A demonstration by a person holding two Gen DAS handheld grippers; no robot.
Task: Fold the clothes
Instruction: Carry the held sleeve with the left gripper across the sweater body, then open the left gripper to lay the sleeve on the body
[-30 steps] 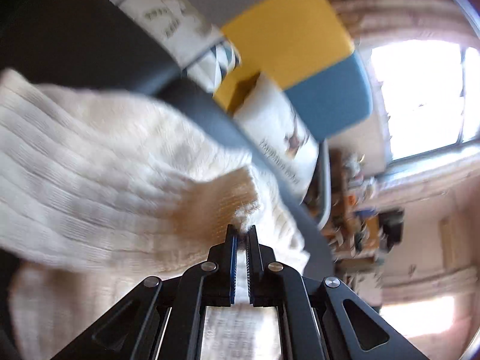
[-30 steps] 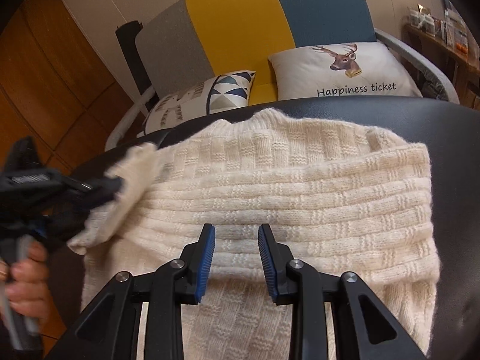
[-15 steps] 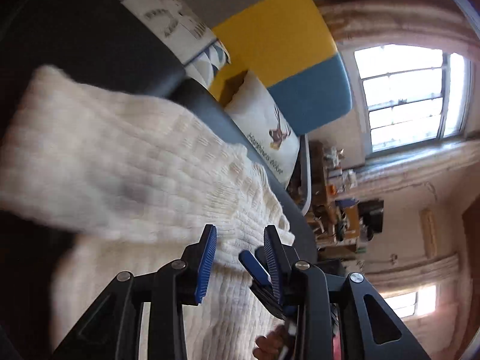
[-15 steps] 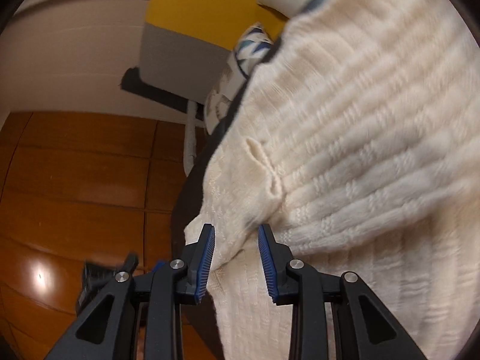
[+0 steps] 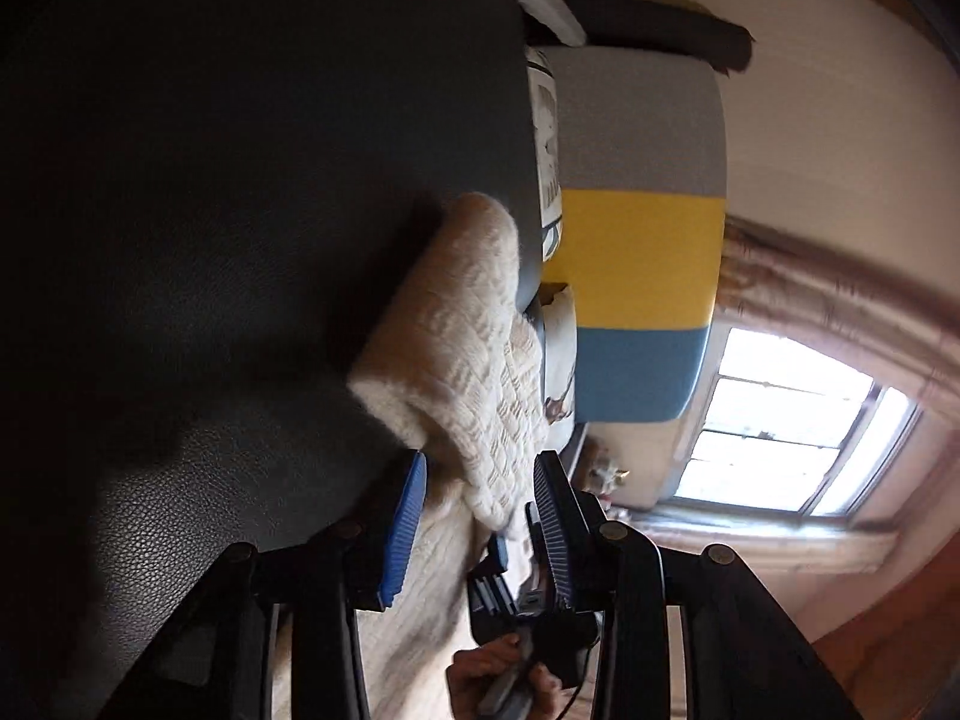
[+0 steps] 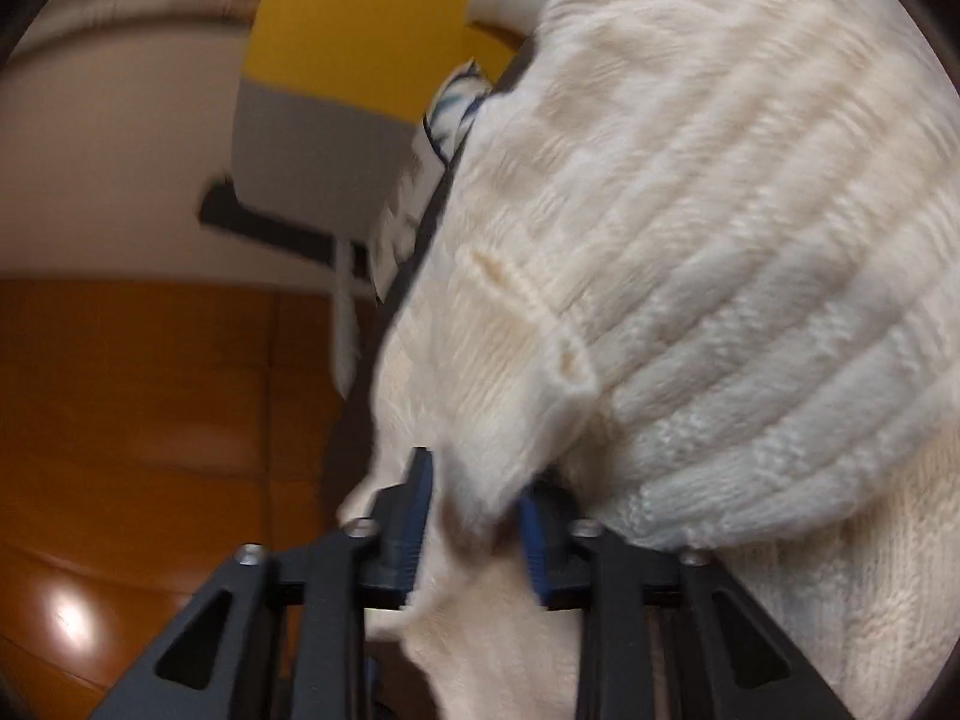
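A cream sweater (image 6: 690,240) in ribbed, basket-weave knit lies on black leather (image 5: 240,240). Behind, a chair back (image 5: 642,252) banded grey, yellow and blue. Black grippers carry blue pads (image 5: 405,534). The floor (image 6: 150,420) appears glossy orange-brown.

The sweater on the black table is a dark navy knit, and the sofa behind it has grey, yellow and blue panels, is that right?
Not quite: the sweater is a cream knit, not dark navy, as the right wrist view shows clearly. The rest holds: it lies on the black table, and the sofa behind has grey, yellow and blue panels.
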